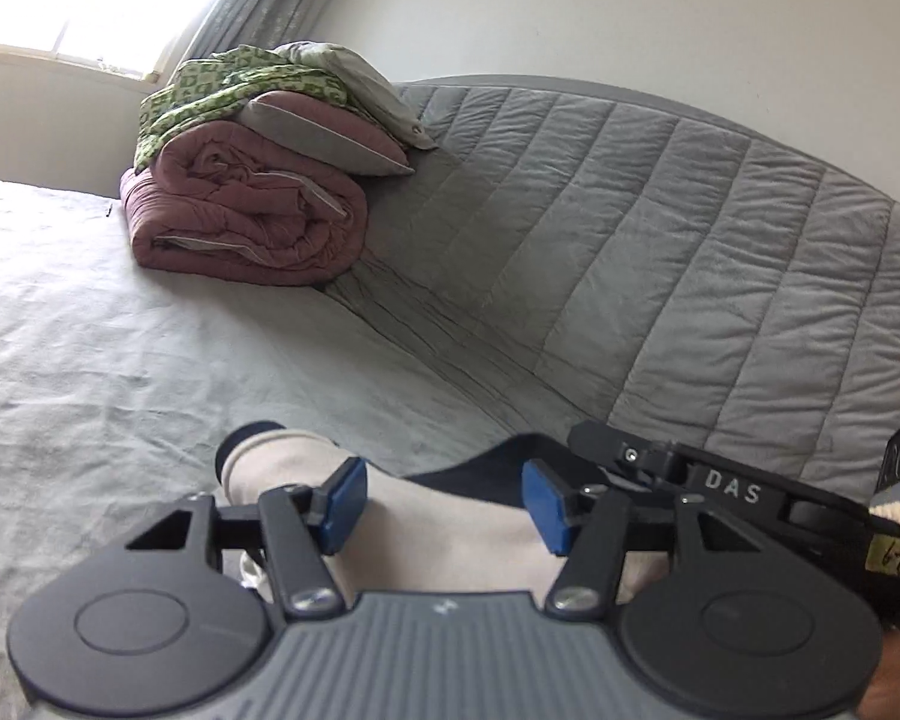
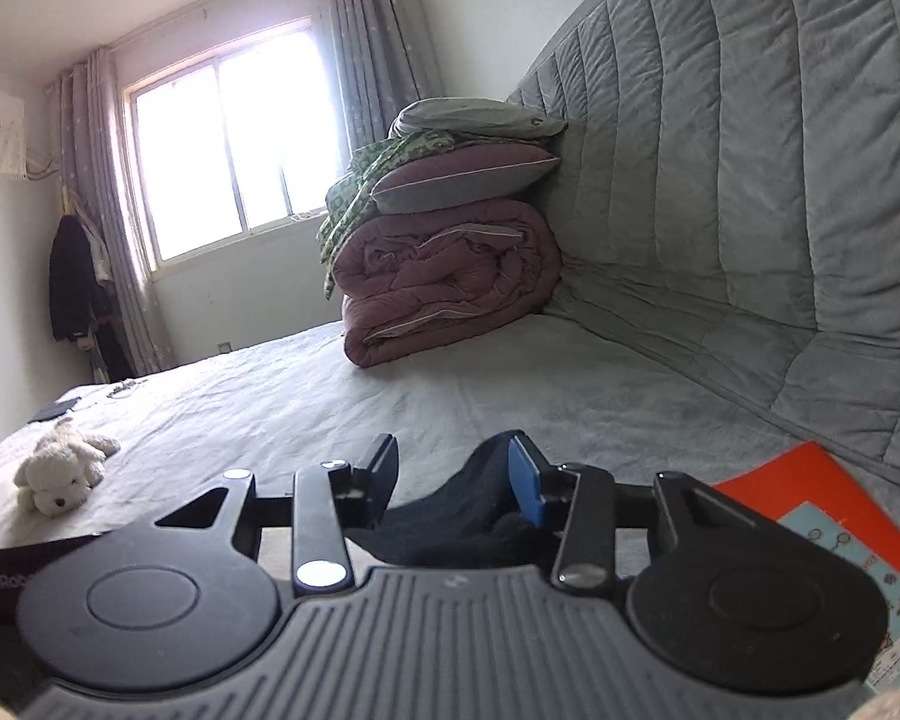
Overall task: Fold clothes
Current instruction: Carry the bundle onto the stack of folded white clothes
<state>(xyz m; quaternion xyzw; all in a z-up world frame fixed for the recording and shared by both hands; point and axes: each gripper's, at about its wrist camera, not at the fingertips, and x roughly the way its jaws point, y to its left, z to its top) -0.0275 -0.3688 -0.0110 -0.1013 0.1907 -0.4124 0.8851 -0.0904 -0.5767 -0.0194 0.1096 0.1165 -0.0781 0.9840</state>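
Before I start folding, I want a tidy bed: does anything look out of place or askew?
Mostly tidy. The green patterned cloth hangs crumpled off the side of the rolled pink quilt, unfolded. A white plush dog and an orange book lie loose on the grey bedsheet. No damage or spills visible.

Matt wrinkled cloth on the bed (image 2: 330,396), puffy quilted fabric on the headboard (image 2: 750,150) behind it, fluffy plush on the toy dog (image 2: 60,474), glossy paper on the orange book (image 2: 834,516).

"DAS" marks the right hand-held gripper (image 1: 600,468).
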